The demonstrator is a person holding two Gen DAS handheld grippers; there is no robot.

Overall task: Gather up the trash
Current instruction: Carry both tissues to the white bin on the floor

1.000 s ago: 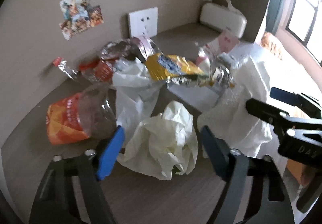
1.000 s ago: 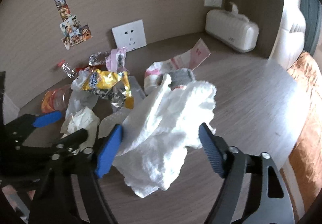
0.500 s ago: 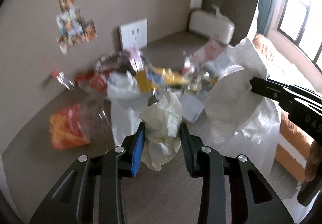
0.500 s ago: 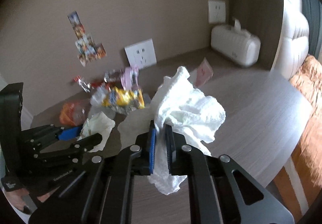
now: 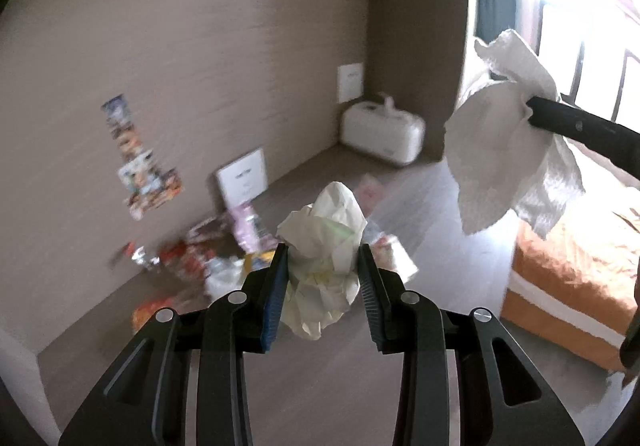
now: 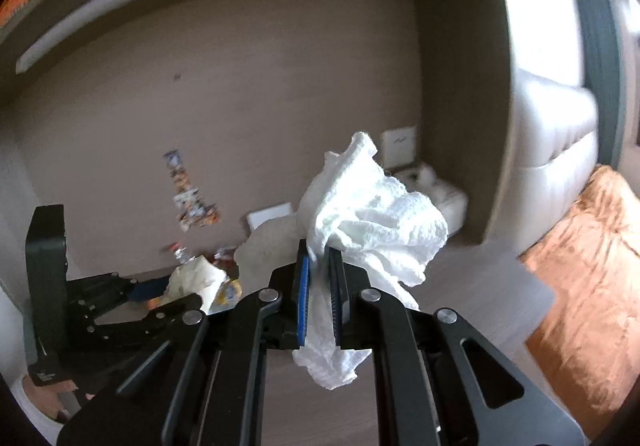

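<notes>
A: Two tools were in your hands then. What did each have?

B: Your left tool was clenched on a crumpled cream-coloured paper wad, both pads pressed into its sides, and the wad was up in the air above the grey wood-grain tabletop. Your right tool was pinched nearly closed on a white embossed paper towel; the towel billowed above the pads and a tail hung below them, clear of the tabletop.

A: And where was the rest of the rubbish?

B: The heap of coloured snack wrappers and foil lay on the tabletop against the beige wall, near the white socket plate. It was blurred, so you could not tell the pieces apart. The white tissue box stood in the far corner, well apart from it. The orange bedding lay beside the tabletop.
</notes>
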